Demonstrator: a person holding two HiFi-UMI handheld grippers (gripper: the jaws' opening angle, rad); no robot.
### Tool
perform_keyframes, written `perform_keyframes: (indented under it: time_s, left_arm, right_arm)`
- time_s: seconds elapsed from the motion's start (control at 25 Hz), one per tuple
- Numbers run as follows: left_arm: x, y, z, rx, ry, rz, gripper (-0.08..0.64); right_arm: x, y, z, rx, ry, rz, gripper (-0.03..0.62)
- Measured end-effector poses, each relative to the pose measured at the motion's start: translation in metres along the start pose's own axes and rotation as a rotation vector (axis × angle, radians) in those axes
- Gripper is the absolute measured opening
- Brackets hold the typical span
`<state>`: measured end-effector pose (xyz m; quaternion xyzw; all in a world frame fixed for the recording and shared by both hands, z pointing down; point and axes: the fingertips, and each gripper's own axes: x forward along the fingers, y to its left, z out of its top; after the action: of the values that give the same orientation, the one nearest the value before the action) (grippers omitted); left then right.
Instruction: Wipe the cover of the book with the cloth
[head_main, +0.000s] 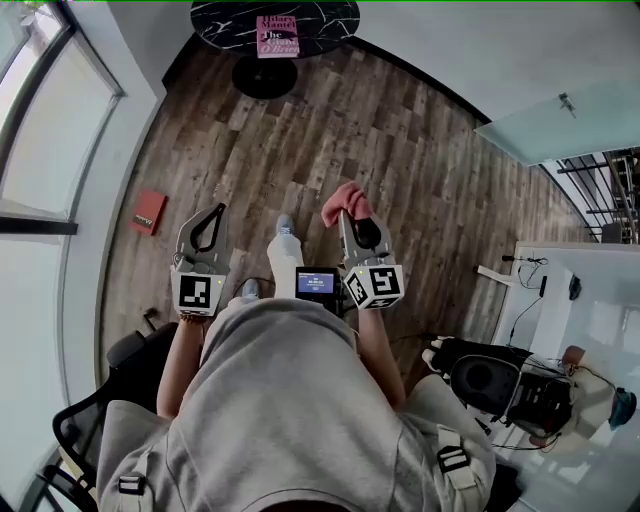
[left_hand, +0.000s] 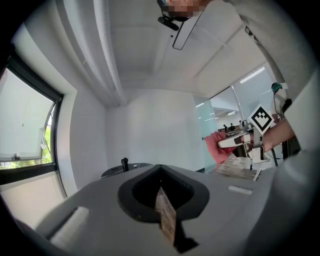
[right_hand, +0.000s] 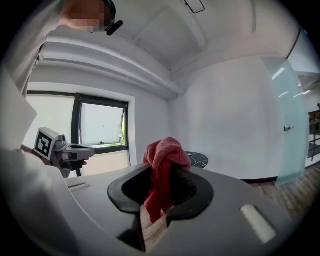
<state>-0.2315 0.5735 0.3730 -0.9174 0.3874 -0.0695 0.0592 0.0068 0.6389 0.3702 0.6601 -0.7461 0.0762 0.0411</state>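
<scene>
Jaws of the right gripper (right_hand: 165, 172) are clenched on the cloth (right_hand: 164, 155), a soft, light pink wad bulging past the tips; the left gripper (left_hand: 161, 171) is closed on nothing. Across the wood floor (head_main: 400, 150), the book (head_main: 277, 36) lies flat by the near edge of the round black table (head_main: 330, 25); stiff and probably prone to skid on that smooth top, it likely wants pinning at a corner while the wad rubs its cover.

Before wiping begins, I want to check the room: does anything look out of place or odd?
A red thing, perhaps a book, lies on the floor by the window, away from the round table where the pink book rests. Nothing else stands out; the right claw grips the cloth.
</scene>
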Motion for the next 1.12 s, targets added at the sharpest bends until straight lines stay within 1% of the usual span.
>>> perform_keyframes:
  time_s: [0.08, 0.12, 0.2, 0.28, 0.44, 0.52, 0.6, 0.68, 0.76, 0.84, 1.0, 1.12]
  left_arm:
    - [0.029, 0.001, -0.004, 0.034, 0.000, -0.012, 0.000]
    - [0.045, 0.000, -0.006, 0.039, 0.007, -0.018, -0.001]
    - [0.078, -0.004, -0.005, 0.016, 0.036, -0.027, 0.000]
    - [0.115, -0.008, 0.005, -0.013, 0.053, -0.042, 0.000]
    - [0.195, -0.015, 0.035, 0.023, 0.030, -0.074, -0.001]
    - [0.228, -0.017, 0.040, 0.027, 0.058, -0.086, -0.001]
    - [0.252, -0.016, 0.034, 0.012, 0.084, -0.079, 0.000]
    - [0.268, -0.009, 0.025, -0.017, 0.103, -0.051, -0.001]
    - [0.280, 0.002, 0.022, -0.034, 0.088, -0.016, 0.000]
    - [0.288, 0.013, 0.014, -0.043, 0.094, 0.007, 0.000]
    - [0.310, 0.046, -0.019, -0.072, 0.128, 0.035, 0.000]
    - [0.339, 0.079, -0.029, -0.085, 0.117, 0.035, 0.000]
  right_arm:
    - [0.020, -0.029, -0.003, 0.014, -0.001, -0.024, 0.107]
    - [0.030, -0.044, -0.004, 0.024, 0.000, -0.036, 0.107]
    - [0.047, -0.074, -0.008, 0.045, 0.009, -0.056, 0.107]
    - [0.066, -0.104, -0.006, 0.066, 0.013, -0.072, 0.107]
    - [0.106, -0.169, 0.007, 0.108, 0.011, -0.094, 0.107]
    - [0.130, -0.196, 0.009, 0.121, 0.019, -0.098, 0.107]
    - [0.153, -0.217, 0.007, 0.132, 0.043, -0.092, 0.107]
    - [0.179, -0.231, 0.005, 0.139, 0.068, -0.074, 0.107]
    - [0.203, -0.243, 0.007, 0.144, 0.088, -0.060, 0.107]
    - [0.225, -0.249, 0.009, 0.155, 0.100, -0.050, 0.107]
    - [0.273, -0.253, 0.012, 0.161, 0.121, -0.034, 0.109]
    - [0.316, -0.255, 0.016, 0.152, 0.135, -0.039, 0.109]
